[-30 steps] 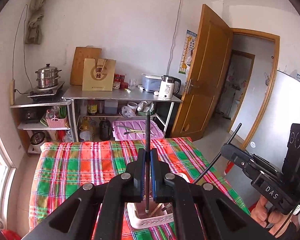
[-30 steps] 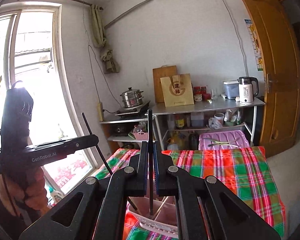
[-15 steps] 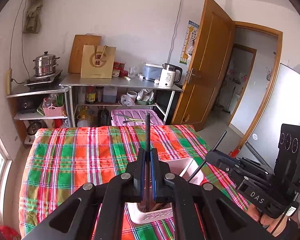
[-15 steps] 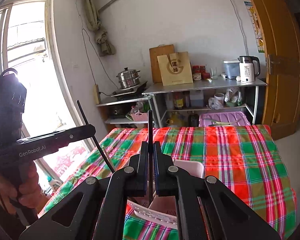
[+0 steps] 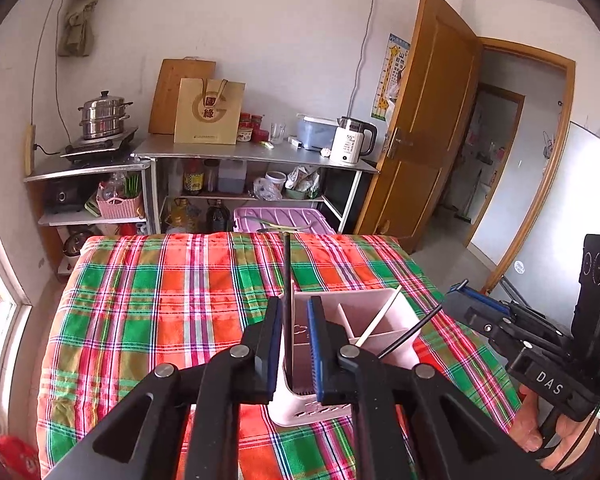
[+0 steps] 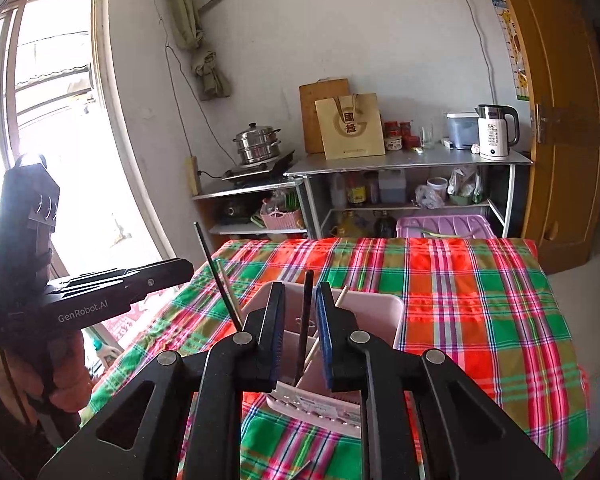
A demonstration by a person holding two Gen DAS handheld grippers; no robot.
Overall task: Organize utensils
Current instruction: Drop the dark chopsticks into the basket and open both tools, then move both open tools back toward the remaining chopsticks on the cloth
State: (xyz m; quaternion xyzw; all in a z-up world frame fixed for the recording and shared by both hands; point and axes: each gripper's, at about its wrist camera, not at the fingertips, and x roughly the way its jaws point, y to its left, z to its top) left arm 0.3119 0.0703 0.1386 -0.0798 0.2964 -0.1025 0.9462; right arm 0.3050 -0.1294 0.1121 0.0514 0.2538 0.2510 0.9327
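The pale pink plastic utensil holder (image 5: 384,320) stands on the plaid-clothed counter (image 5: 148,300). Above it, the left gripper (image 5: 293,344) is opening around a black chopstick (image 5: 287,280) upright between its jaws; the right gripper (image 6: 299,332) likewise, its black stick (image 6: 306,312) standing in the holder.

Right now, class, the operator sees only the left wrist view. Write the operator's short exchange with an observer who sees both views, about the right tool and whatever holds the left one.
Operator: Is anything between the right tool's pads?
Observer: Yes. A black chopstick stands between the opening jaws of the right tool, over the pink holder.
Operator: What holds my left tool?
Observer: A hand grips its handle, below the GenRobot.AI lettering.
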